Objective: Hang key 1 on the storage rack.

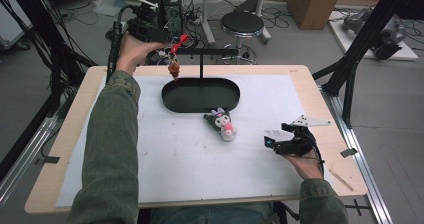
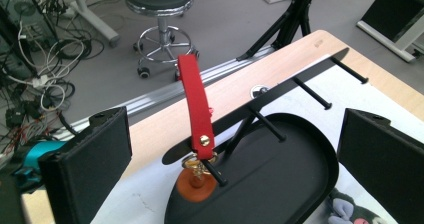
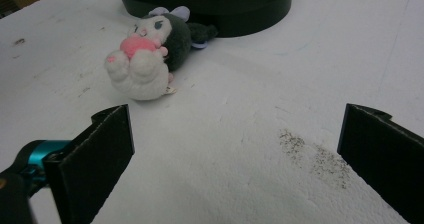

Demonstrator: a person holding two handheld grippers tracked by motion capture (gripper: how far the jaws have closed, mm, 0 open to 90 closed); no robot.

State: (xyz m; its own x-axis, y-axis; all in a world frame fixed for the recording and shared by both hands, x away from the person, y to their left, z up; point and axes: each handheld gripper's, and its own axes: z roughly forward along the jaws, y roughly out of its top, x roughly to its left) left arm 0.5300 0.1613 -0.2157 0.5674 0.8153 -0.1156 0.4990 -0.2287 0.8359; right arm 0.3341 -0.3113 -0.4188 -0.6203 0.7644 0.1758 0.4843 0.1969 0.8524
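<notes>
Beyond the table's far edge you have a black round stool (image 1: pixel 242 23) on the floor, a tangle of cables (image 2: pixel 35 91) to its left, and a cardboard box (image 1: pixel 314 3) further right. On the table, a white mat (image 1: pixel 190 149) covers most of the wooden top (image 1: pixel 75 129). Near the middle of the mat's far edge sits one black oval tray (image 1: pixel 175 101) with a post rising from it and a crossbar (image 1: pixel 215 51) on top; in the left gripper view you can count four pegs sticking out of that bar. One keychain hangs from the peg at the bar's left end: its red strap (image 2: pixel 192 99) loops over the peg and its orange charm (image 2: pixel 196 188) dangles just over the tray's left rim. One plush toy (image 1: pixel 222 124), dark-headed with a white body and a pink spot, lies on the mat just in front of the tray's near rim, touching nothing else that you can see. Your left gripper (image 1: pixel 172 40) is raised beyond the table's far left corner, right beside the bar's left end; its jaws are spread wide, with the strap standing between them but clear of both pads, so it holds nothing. Your right gripper (image 1: pixel 270 141) rests low near the mat's right edge, well apart from the tray, pointing toward the plush; its jaws are also spread wide with only bare mat between them. That makes two grippers, one tray, one keychain, one plush.
</notes>
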